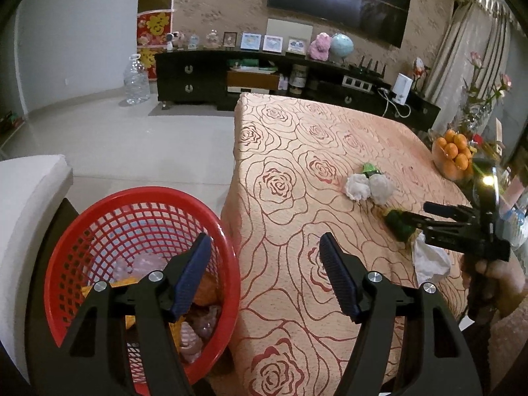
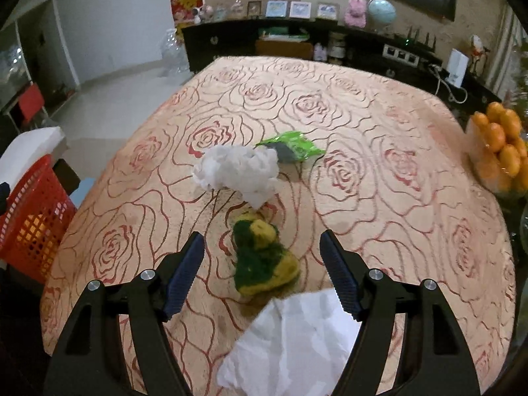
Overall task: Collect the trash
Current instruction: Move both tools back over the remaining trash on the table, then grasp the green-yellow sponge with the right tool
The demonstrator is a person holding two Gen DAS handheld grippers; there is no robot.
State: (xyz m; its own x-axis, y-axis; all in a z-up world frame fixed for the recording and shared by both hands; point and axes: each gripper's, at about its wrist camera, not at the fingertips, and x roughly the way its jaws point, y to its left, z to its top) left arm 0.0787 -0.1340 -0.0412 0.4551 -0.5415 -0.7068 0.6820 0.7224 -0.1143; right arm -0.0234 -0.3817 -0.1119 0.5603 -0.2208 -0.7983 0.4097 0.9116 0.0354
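Observation:
A red mesh basket [image 1: 79, 231] with crumpled trash inside stands left of the rose-patterned table [image 1: 297, 171]. My left gripper [image 1: 264, 257] hangs open and empty over the gap between basket and table edge. On the table lie a green-and-yellow scrubbing sponge [image 2: 264, 257], a crumpled white tissue ball [image 2: 237, 171], a green wrapper [image 2: 293, 147] and a flat white tissue [image 2: 290, 340]. My right gripper [image 2: 262, 264] stands open above the sponge, which lies between its fingers untouched. In the left wrist view the right gripper [image 1: 429, 214] reaches in from the right over the sponge [image 1: 397, 222].
A bowl of oranges [image 2: 498, 145] sits at the table's right edge. A dark TV cabinet [image 1: 231, 76] with frames and toys lines the far wall, a large water bottle [image 1: 136, 79] beside it. A white cushioned seat [image 1: 29, 198] is left of the basket [image 2: 29, 217].

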